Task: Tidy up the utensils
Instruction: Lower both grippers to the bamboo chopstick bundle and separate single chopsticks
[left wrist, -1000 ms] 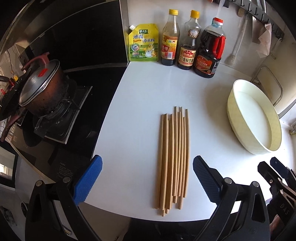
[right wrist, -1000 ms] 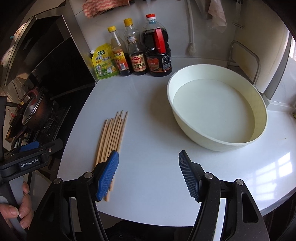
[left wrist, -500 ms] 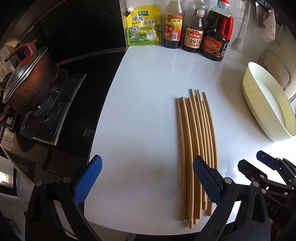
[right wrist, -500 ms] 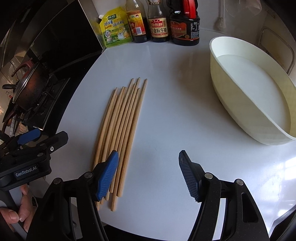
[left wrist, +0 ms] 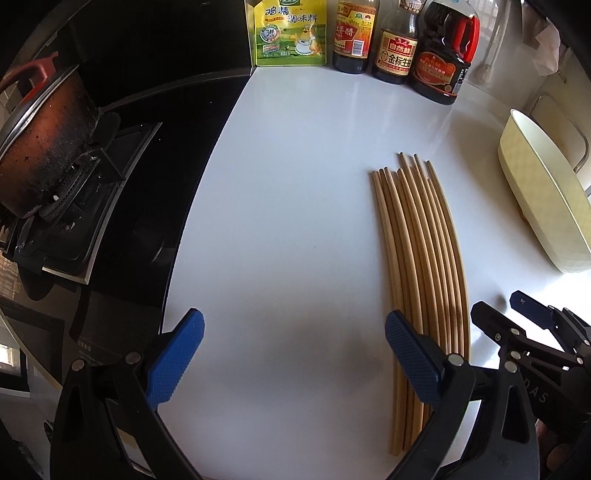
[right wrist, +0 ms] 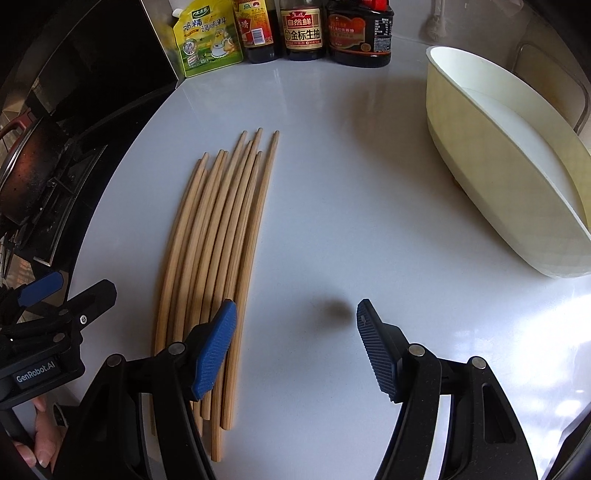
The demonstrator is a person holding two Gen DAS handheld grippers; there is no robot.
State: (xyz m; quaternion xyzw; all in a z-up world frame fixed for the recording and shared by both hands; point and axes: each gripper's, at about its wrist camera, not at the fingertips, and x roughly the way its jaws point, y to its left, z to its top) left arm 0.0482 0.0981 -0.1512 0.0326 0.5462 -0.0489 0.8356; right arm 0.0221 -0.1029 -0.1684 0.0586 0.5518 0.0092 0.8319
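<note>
Several wooden chopsticks (left wrist: 421,251) lie side by side on the white counter (left wrist: 295,206), also in the right wrist view (right wrist: 218,236). My left gripper (left wrist: 293,354) is open and empty, low over the counter just left of the bundle; its right finger overlaps the near ends. My right gripper (right wrist: 295,347) is open and empty, just right of the bundle, its left finger over the near ends. A cream oval tub (right wrist: 509,170) stands to the right, seen also in the left wrist view (left wrist: 543,199).
A yellow seasoning pouch (left wrist: 291,33) and three dark sauce bottles (left wrist: 395,40) line the back wall. A black stove with a burnt pot (left wrist: 40,144) lies left of the counter. The counter's front edge is close below both grippers.
Both grippers have moved forward and down toward the counter. The chopsticks now sit between them, larger in both views. Both stay open.
</note>
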